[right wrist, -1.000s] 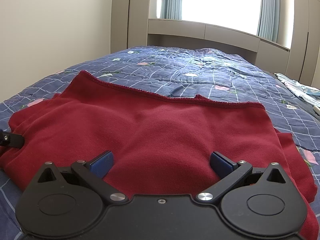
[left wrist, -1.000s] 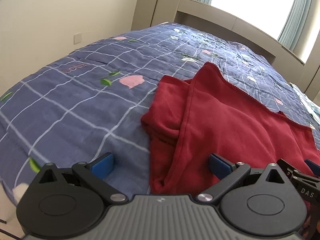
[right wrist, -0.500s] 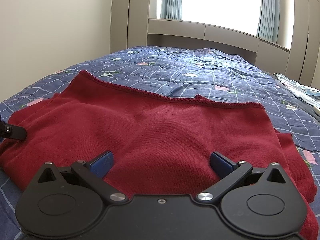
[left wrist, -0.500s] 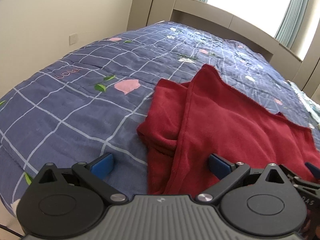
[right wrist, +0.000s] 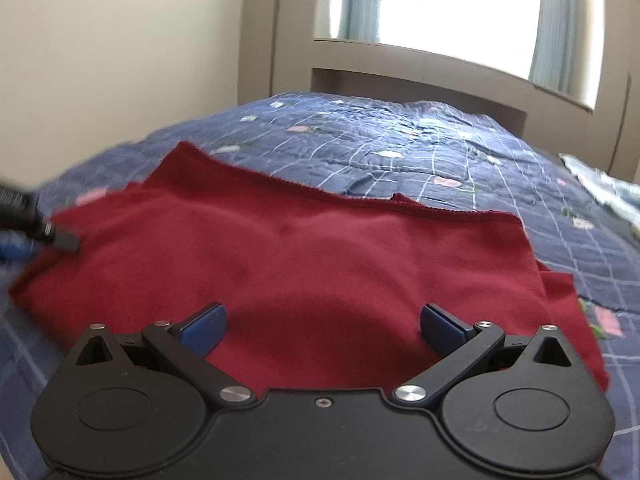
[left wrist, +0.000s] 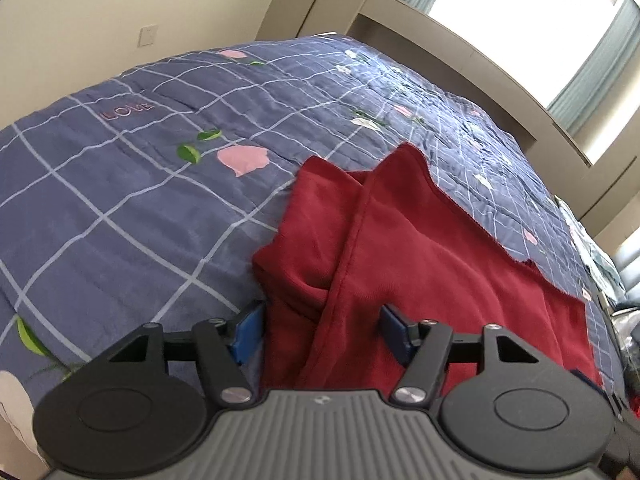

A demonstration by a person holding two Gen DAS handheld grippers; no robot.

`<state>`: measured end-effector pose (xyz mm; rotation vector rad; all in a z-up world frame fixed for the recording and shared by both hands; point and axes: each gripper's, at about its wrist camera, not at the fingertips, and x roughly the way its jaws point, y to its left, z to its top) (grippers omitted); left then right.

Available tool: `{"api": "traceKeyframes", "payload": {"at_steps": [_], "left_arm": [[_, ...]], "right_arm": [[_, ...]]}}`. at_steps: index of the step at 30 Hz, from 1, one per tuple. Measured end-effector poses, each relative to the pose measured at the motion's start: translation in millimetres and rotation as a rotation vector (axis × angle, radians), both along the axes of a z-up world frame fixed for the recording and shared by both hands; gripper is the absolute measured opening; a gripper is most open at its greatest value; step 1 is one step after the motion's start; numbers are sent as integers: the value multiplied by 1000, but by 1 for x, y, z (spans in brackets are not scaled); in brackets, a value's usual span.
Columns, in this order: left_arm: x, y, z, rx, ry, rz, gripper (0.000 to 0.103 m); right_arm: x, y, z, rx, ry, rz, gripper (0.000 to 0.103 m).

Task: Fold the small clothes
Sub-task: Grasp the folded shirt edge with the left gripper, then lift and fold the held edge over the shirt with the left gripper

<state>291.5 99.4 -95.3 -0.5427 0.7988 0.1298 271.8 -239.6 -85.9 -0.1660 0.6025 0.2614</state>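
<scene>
A dark red knit garment (left wrist: 420, 256) lies spread on the blue checked bedspread (left wrist: 140, 184), its left side folded over in a loose flap. My left gripper (left wrist: 320, 330) is open, its blue pads either side of the garment's near left edge, with cloth between them. In the right wrist view the same garment (right wrist: 304, 252) fills the middle. My right gripper (right wrist: 322, 326) is open just above the garment's near edge, holding nothing. The left gripper's tip (right wrist: 36, 228) shows at the far left of that view.
The bedspread (right wrist: 440, 148) stretches far ahead to a beige headboard ledge (right wrist: 440, 80) below a bright window. A wall with a socket plate (left wrist: 146, 36) runs along the left. Light-coloured clothes (right wrist: 604, 188) lie at the bed's right edge.
The left gripper has moved forward and right onto the garment's left edge, and its jaws have narrowed somewhat. The right gripper has risen and tilted; its view is blurred from motion.
</scene>
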Motion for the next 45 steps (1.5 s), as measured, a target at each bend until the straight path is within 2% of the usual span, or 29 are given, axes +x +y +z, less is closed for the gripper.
{"api": "traceKeyframes", "payload": {"at_steps": [1,3,4,5,9,14,19,27,33,37,41,45], "left_arm": [[0,0,0,-2,1,9,58],[1,-1,0,-5,7,19,38],[1,-2,0,-6,6,24,33],[1,-3,1,-9,3,24,23],[3,-13,9,29,3,16,14],[6,-29,33,82,-60,-16,13],[13,-56,57,117,-113,-56,12],[28,-133,105,236,-230,-263,11],[33,-220,134,278,-323,-476,11],[36,-286,130,297,-321,-639,11],[32,-338,102,328,-261,-776,11],[23,-357,73,352,-187,-828,12]], "right_arm": [[-3,0,-1,-23,-6,9,103],[-9,-2,-2,-33,-24,18,103],[-11,-4,-1,-22,-27,14,102],[-11,-8,1,-5,-25,6,102],[-11,-28,8,60,-10,-36,103],[-3,-55,19,105,46,-77,103],[-2,-77,33,117,31,-108,103],[-10,-115,45,121,-9,-142,103],[-29,-160,40,108,-6,-229,102],[-46,-190,29,90,14,-309,103],[-62,-216,15,110,52,-373,103],[-73,-229,6,153,70,-397,102]]}}
